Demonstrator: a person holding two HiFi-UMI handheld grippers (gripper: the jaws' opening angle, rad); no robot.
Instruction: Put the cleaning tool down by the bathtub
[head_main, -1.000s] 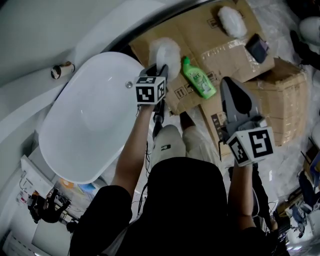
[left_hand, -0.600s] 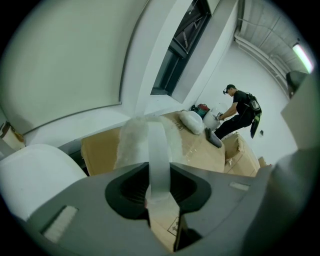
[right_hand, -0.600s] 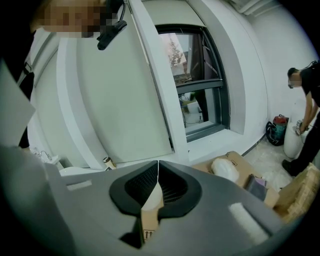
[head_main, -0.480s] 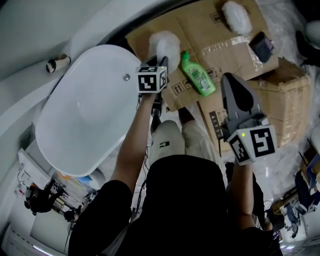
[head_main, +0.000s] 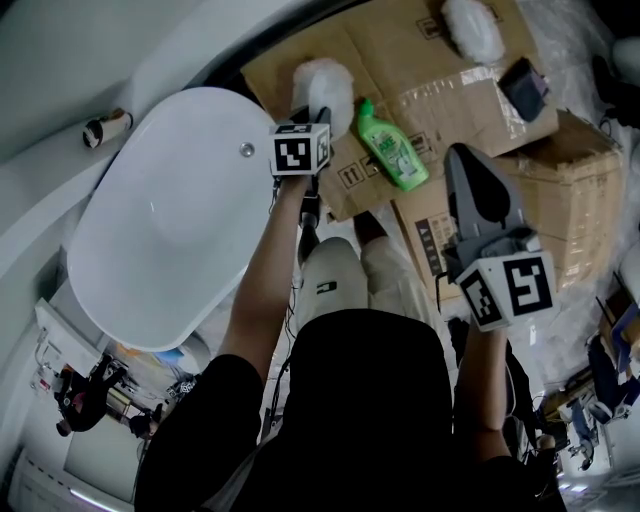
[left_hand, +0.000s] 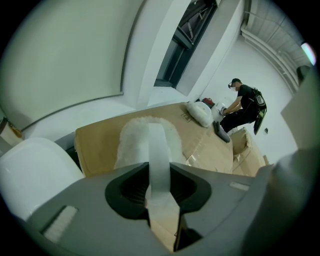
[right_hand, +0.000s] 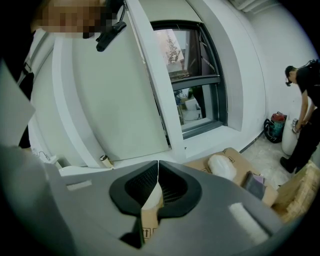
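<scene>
Jaws of our left gripper (left_hand: 159, 172) are closed partway on the flat, pale handle (left_hand: 156, 145) of the duster (left_hand: 132, 142). The handle runs straight out between them, and the fluffy white head sits just beyond the tips. The head is over the cardboard (head_main: 400, 50). We cannot tell whether it already rests on the cardboard or hangs a little above. The bathtub (head_main: 170, 220) is just to the left of these jaws, with its rim close to the duster's head.

Our right gripper (right_hand: 158, 172) has its jaws together with nothing between them, and it is well off to the right of the left one.

We think the main risk is letting go too high. The light head would drop first, and the smooth handle could swing or skid as it falls. A green bottle (head_main: 392, 150) lies just right of the left jaws, and a sideways drift while lowering could knock it. Drifting left instead would leave the duster on the tub's rim or inside the tub rather than beside it. The handle is thin and looks slick, so it might also twist in the jaws while we tilt down.

The cardboard is flattened sheets, creased and taped, so the surface is uneven. Farther beyond the jaws lie a second fluffy pad (head_main: 473, 30) and a dark object (head_main: 525, 88), with a box (head_main: 570, 210) to the right. Curved white walls and a window (right_hand: 192, 85) close in the room, and another person (left_hand: 245, 102) is bent over at the far side.
</scene>
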